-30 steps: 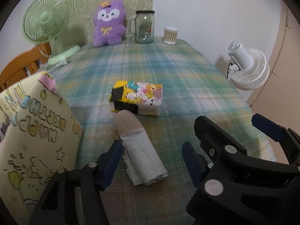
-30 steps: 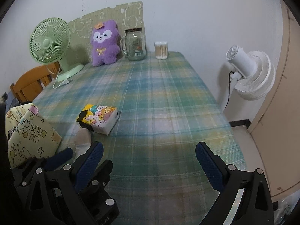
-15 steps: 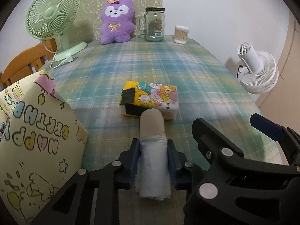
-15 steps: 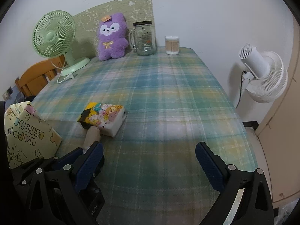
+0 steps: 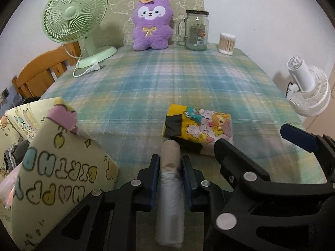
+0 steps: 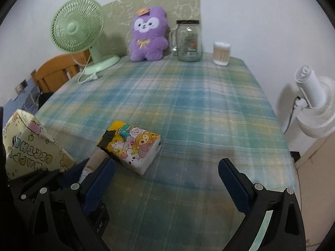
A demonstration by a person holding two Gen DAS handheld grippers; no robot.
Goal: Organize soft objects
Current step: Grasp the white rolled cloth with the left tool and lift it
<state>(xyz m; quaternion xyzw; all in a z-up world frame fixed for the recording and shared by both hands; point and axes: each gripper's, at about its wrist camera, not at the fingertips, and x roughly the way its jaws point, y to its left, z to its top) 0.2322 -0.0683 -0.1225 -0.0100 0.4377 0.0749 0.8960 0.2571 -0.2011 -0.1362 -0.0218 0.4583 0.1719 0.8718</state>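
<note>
My left gripper (image 5: 170,163) is shut on a rolled beige and grey cloth (image 5: 170,179), held just above the plaid tablecloth. A cartoon-printed tissue pack (image 5: 199,127) lies just beyond the roll's tip; it also shows in the right wrist view (image 6: 130,146). A yellow "Happy Birthday" gift bag (image 5: 48,167) stands open at the left, and also shows in the right wrist view (image 6: 31,146). My right gripper (image 6: 166,177) is open and empty, to the right of the left one; it shows in the left wrist view (image 5: 261,144). A purple plush (image 5: 151,24) sits at the table's far edge.
At the far edge stand a green desk fan (image 5: 77,23) with its loose plug, a glass jar (image 5: 196,30) and a cotton swab box (image 5: 227,42). A white fan (image 5: 307,87) stands off the table's right edge. A wooden chair (image 5: 39,71) is at the left.
My left gripper closed on the rolled cloth and lifted it. Both grippers rose and moved forward a little. The right gripper stayed open.
</note>
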